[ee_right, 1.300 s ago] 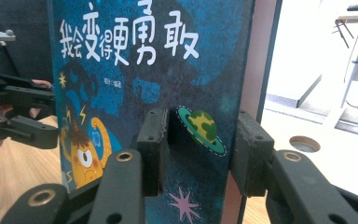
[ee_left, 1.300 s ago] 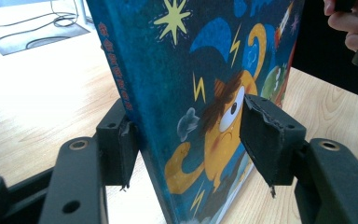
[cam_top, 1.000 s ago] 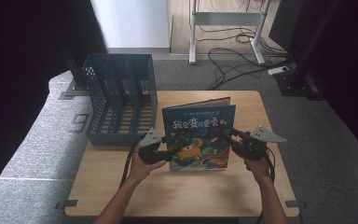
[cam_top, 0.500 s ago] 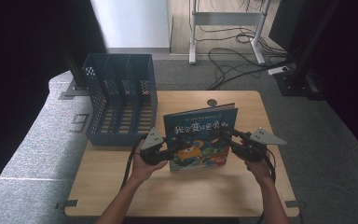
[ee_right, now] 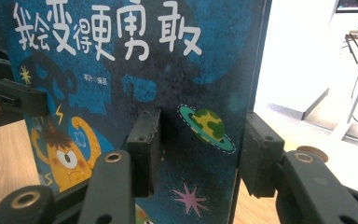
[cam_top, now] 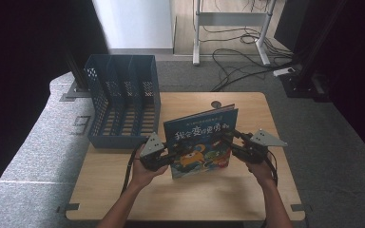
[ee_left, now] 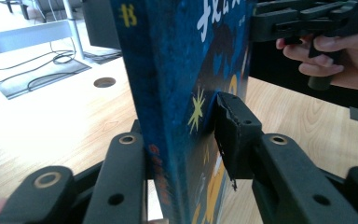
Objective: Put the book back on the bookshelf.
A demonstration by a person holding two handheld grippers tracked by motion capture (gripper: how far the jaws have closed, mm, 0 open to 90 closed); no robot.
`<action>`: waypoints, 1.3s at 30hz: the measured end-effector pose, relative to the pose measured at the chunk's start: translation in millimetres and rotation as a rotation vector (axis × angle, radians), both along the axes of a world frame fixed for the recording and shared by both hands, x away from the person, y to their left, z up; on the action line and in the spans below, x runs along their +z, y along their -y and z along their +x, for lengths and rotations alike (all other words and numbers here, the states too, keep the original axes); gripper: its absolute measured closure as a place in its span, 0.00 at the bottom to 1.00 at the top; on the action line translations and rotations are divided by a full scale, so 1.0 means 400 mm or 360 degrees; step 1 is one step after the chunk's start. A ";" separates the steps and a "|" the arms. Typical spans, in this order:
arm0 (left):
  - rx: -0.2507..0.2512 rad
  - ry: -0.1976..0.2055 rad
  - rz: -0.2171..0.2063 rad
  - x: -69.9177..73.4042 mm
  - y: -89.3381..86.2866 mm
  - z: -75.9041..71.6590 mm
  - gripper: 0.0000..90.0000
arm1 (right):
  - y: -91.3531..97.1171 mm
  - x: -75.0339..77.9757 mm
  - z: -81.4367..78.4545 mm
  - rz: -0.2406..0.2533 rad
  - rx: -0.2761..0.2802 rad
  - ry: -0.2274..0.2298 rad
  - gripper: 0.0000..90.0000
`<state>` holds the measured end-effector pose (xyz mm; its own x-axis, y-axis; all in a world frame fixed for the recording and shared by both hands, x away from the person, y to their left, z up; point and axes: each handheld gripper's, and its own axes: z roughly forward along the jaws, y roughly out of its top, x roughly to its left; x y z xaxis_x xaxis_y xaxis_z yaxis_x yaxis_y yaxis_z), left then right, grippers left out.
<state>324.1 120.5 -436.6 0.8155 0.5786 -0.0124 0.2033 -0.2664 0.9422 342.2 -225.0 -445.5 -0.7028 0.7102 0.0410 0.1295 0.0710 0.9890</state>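
Note:
A blue picture book with white Chinese title and a cartoon monster stands upright on its lower edge on the wooden table. My left gripper is shut on its spine side low down; in the left gripper view both jaws press the book, one on each cover. My right gripper is shut on the opposite edge. In the right gripper view one pad lies on the front cover and the other sits behind the back cover. The left gripper shows at the book's far edge there.
A blue slotted file rack stands at the table's back left, close beside the book. A round cable hole lies behind the book. Beyond the table are cables and a desk frame on the floor.
The book has been tipped from a low lean to standing upright, both grippers staying shut on its edges. The hands moved slightly inward and up.

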 end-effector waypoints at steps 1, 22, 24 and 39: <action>-0.0006 -0.0001 -0.0005 0.000 -0.002 -0.002 0.75 | -0.003 0.000 0.002 -0.0004 0.0004 0.0001 0.57; -0.0126 -0.0069 -0.0087 -0.001 -0.024 -0.014 0.85 | -0.026 0.002 0.014 -0.0003 0.0015 -0.0009 0.48; -0.0124 -0.0080 -0.0093 -0.002 -0.027 -0.011 0.84 | -0.030 0.002 0.017 -0.0001 0.0012 -0.0009 0.48; -0.0072 -0.0127 -0.0138 0.004 -0.011 0.007 0.77 | -0.030 -0.003 0.012 0.0042 0.0000 0.0008 0.50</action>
